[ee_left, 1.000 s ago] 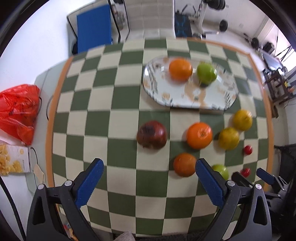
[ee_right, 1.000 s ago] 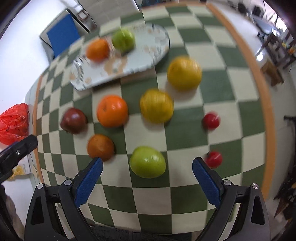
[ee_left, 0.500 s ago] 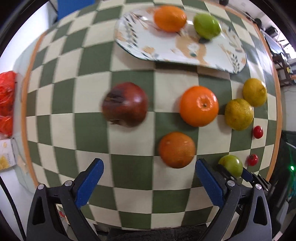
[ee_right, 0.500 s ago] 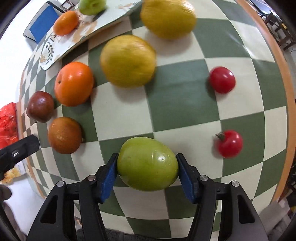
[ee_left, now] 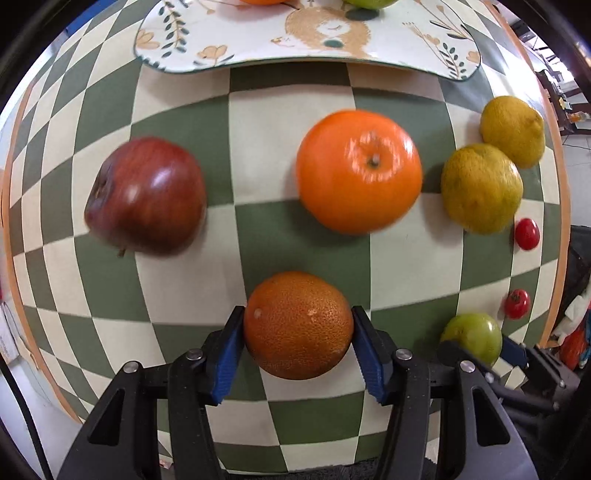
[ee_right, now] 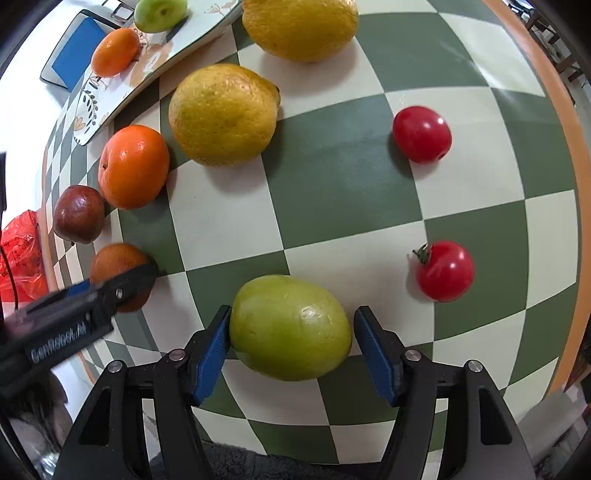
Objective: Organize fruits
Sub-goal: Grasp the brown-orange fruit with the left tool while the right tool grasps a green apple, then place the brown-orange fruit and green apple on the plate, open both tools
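My left gripper [ee_left: 297, 350] is shut on a dark orange [ee_left: 297, 325] that rests on the checked tablecloth. In the right wrist view my right gripper [ee_right: 291, 347] is shut on a green fruit [ee_right: 290, 326], also low over the cloth. Beyond them lie a red apple [ee_left: 147, 195], a bright orange [ee_left: 358, 171], a yellow-green citrus [ee_left: 480, 188], a lemon [ee_left: 513, 131] and two cherry tomatoes [ee_right: 421, 133] [ee_right: 445, 271]. The patterned plate [ee_left: 406, 44] at the back holds an orange [ee_right: 115, 51] and a green apple [ee_right: 160, 14].
The table's orange border [ee_right: 554, 92] runs close on the right. A red plastic bag [ee_right: 20, 258] lies off the table's left side, and a blue-faced board [ee_right: 75, 53] stands behind the plate. The left gripper's finger [ee_right: 92, 295] crosses the right wrist view's lower left.
My left gripper moved forward and down, then shut on the dark orange. My right gripper, open a second ago, shut on the green fruit and still holds it.
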A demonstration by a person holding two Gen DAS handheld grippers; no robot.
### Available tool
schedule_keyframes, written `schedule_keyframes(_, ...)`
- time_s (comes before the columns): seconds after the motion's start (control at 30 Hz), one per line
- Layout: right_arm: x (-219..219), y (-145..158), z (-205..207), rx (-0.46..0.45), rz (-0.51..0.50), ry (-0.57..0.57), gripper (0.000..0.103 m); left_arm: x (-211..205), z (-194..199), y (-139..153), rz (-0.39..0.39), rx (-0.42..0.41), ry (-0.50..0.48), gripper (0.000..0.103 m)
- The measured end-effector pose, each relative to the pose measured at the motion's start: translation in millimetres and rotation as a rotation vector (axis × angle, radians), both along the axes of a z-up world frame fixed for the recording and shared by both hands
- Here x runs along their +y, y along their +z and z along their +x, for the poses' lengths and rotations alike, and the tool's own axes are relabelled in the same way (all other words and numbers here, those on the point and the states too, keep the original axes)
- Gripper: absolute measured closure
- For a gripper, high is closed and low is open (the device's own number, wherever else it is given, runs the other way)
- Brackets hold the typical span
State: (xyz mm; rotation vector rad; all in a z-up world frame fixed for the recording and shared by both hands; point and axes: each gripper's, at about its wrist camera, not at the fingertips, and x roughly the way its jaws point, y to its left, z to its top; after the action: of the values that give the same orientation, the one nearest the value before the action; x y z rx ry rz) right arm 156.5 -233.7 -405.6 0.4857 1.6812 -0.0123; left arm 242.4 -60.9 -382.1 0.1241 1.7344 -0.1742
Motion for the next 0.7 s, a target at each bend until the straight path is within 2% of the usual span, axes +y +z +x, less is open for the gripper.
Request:
schedule_keyframes(0.23, 9, 1, -4, 0.018, -0.020, 0.035, 0.039, 17, -13, -5, -0.009, 0.006, 0.039, 0.051)
schedule_keyframes(0.3, 9, 6, -5, 0.011, -0.003, 0.027, 0.039, 21, -11, 4, -0.032, -0.006, 0.052, 0.051)
schedule_keyframes(0.4, 12, 30, 4, -0.034, 0.030, 0.016, 0.039, 22, -3, 34, -0.093, -0.035, 0.071, 0.051)
schedule_keyframes(0.5, 11, 68, 23, -0.124, 0.058, 0.010, 0.039, 28, 13, 75, -0.165, -0.090, 0.096, 0.051)
schedule_keyframes(0.63, 22, 108, 81, -0.233, 0.078, 0.027, 0.039, 41, 70, 124, -0.207, -0.172, 0.117, 0.051)
schedule_keyframes(0.7, 28, 113, 118, -0.260, 0.070, 0.042, 0.039, 43, 100, 130, -0.201, -0.197, 0.131, 0.050)
